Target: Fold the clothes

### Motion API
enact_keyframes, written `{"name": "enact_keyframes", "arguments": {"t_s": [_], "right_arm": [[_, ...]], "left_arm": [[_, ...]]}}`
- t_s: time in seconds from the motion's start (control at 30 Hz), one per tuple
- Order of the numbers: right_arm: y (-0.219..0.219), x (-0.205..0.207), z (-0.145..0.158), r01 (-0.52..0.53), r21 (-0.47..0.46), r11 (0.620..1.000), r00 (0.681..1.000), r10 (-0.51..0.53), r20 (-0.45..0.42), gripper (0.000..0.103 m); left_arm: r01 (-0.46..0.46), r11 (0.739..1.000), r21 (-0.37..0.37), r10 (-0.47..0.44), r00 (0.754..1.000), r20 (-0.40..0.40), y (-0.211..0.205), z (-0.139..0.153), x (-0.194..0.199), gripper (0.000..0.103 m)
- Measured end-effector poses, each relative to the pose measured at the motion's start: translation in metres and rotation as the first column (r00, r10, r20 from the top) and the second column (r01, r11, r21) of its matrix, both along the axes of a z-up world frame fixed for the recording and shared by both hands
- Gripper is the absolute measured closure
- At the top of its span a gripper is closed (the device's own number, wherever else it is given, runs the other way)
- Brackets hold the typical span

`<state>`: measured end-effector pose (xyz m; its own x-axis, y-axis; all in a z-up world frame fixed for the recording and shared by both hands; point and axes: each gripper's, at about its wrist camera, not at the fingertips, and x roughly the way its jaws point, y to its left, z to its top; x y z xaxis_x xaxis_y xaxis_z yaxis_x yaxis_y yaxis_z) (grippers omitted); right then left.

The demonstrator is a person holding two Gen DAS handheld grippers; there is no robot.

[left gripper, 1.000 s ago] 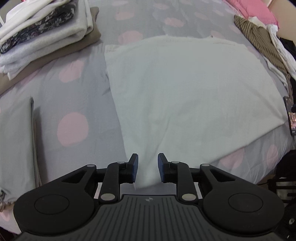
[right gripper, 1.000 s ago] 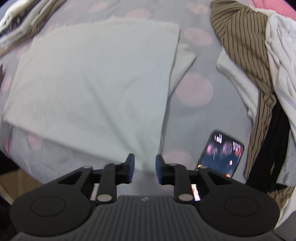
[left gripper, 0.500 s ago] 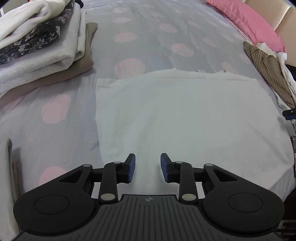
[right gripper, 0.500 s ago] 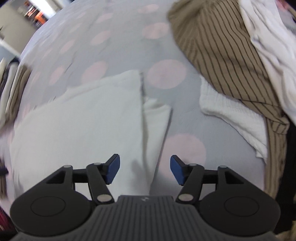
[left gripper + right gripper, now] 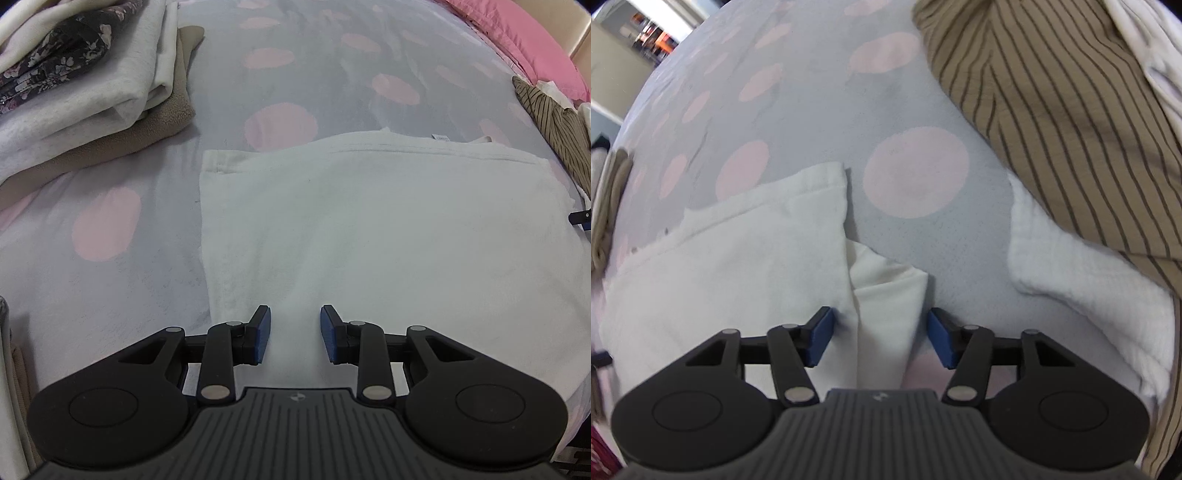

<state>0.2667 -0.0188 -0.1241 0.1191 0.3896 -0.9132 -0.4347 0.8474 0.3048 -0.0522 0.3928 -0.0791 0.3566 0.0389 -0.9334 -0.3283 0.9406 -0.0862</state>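
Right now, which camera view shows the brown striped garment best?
The right wrist view: the brown striped garment fills its upper right, with the stripes clear and a white knitted cloth partly under it. The left wrist view catches only a small part at its right edge.

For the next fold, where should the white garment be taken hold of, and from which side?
Probably at the white garment's near hem, from above. It lies flat on the bedspread, so only edges offer a pinch. The left tongs hover open over its near-left part. The right tongs, closing, straddle the loose flap poking out at its right edge: grip that flap and edge together.
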Motion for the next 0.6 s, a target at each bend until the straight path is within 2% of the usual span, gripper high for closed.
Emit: {"name": "enact_keyframes", "arguments": {"t_s": [0.03,0.07,0.13,0.17,0.3,0.6], "right_arm": [[0.001,-0.001,0.0,-0.01,-0.001,1.0,1.0,0.01,0.007,0.05],[0.002,-0.002,0.001,-0.017,0.002,1.0,1.0,0.017,0.01,0.057],[0.005,-0.003,0.002,-0.027,0.016,1.0,1.0,0.027,0.007,0.077],[0.006,-0.005,0.004,-0.025,0.03,0.999,1.0,0.025,-0.005,0.093],[0.015,-0.013,0.019,-0.029,0.022,0.999,1.0,0.029,0.01,0.096],[0.032,-0.046,0.083,-0.021,0.182,0.983,1.0,0.023,-0.007,0.096]], "left_arm": [[-0.001,1.0,0.0,0.001,1.0,0.0,0.0,0.0,0.001,0.075],[-0.004,1.0,0.002,0.004,1.0,0.0,0.0,0.0,0.002,0.075],[-0.011,1.0,0.005,0.011,1.0,0.004,-0.001,0.001,0.003,0.075],[-0.013,1.0,0.008,0.013,1.0,0.006,-0.001,0.003,0.003,0.075],[-0.01,1.0,0.027,0.01,1.0,0.025,-0.005,0.011,0.002,0.075],[0.012,0.999,0.031,-0.015,0.994,0.109,-0.015,0.038,-0.007,0.075]]}}
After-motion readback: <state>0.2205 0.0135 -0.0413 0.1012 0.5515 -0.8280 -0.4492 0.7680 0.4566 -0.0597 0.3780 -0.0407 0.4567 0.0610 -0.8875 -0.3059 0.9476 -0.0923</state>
